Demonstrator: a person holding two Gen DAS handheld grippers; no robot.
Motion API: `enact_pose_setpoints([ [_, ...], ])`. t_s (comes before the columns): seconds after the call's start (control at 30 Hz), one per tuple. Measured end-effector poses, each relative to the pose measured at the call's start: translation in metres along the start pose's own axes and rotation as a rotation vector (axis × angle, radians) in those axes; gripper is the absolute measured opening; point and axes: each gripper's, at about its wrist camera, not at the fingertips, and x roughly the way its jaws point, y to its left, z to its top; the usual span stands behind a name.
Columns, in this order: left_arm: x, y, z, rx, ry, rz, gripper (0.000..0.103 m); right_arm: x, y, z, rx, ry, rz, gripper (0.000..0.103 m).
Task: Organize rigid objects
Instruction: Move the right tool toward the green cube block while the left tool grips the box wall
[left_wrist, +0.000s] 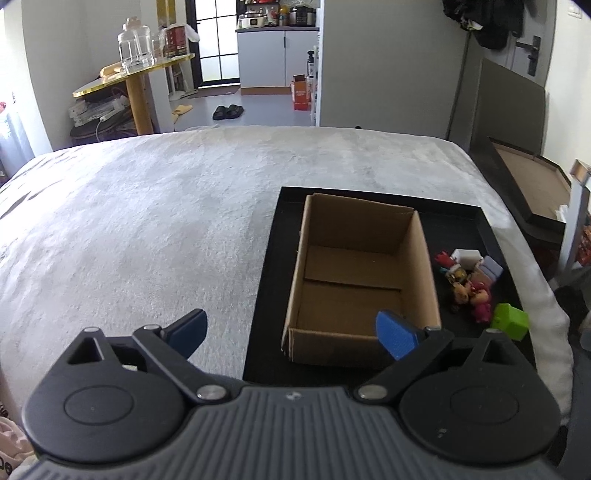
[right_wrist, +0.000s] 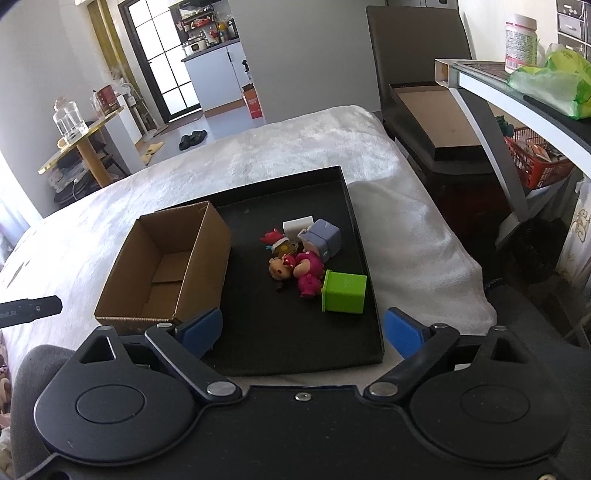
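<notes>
- White, plush blanket (left_wrist: 166, 206) covers the bed; largest surface in both views.
- Black shallow tray (right_wrist: 360, 236) lies on the blanket, matte, square-cornered with a low rim.
- Brown corrugated cardboard box (left_wrist: 421, 266), open-topped, nothing inside, stands in the tray's left part.
- Toys sit in the tray just right of the box: green cube (right_wrist: 345, 293), lilac block (right_wrist: 327, 236), white block (right_wrist: 295, 224), pink figure (right_wrist: 308, 273), all touching or nearly so.
- Right wrist view alone shows the toys clearly, plus a side shelf (right_wrist: 480, 79) with a jar; its label is unreadable.
- Left gripper (left_wrist: 291, 332): jaws wide apart, nothing between the blue ribbed pads, over the box's near corner.
- Right gripper (right_wrist: 303, 332): jaws spread, holding nothing, above the tray's near edge.
</notes>
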Motion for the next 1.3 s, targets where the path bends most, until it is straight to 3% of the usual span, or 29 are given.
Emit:
enact_pose_setpoints([
  [0.47,0.043,0.005,0.011,-0.043,0.074,0.024,0.076,0.031,-0.014,0.016,0.031,0.041,-0.033,0.092],
  [0.67,0.059,0.008,0.011,-0.063,0.093,0.029,0.070,0.044,-0.023,0.014,0.066,0.059,-0.044,0.092],
  [0.9,0.078,0.009,0.007,-0.077,0.123,0.019,0.055,0.056,-0.029,0.007,0.095,0.074,-0.045,0.092],
  [1.03,0.086,0.011,0.004,-0.083,0.121,0.020,0.053,0.063,-0.030,0.003,0.104,0.080,-0.048,0.091],
  [1.3,0.100,0.015,0.002,-0.114,0.140,0.012,0.042,0.082,-0.030,-0.002,0.095,0.109,-0.062,0.084],
])
